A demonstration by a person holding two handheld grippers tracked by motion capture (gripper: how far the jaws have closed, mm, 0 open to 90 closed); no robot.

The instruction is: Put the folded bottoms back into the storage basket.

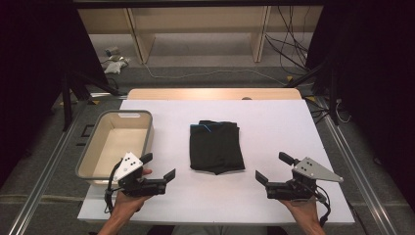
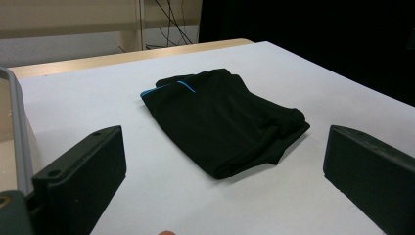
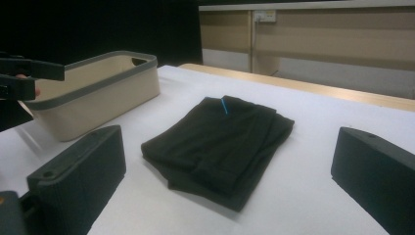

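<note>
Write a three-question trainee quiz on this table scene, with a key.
1. True or false: the folded black garment lies inside the beige bin.
2. Which gripper is nearer the bin: A) left gripper B) right gripper?
3. What colour is the trim on the garment's far edge?

Key: 1. False; it lies on the white table, apart from the bin. 2. A. 3. Blue.

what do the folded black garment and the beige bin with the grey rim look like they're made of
Folded black garment with a blue trim line: soft matte fabric, probably a knit or sports textile, since it lies in limp layers with creased edges. Beige rectangular bin with a grey rim: looks like moulded plastic, with smooth rigid walls, rounded corners and a cut-out handle; the finish is dull, not glossy.
</note>
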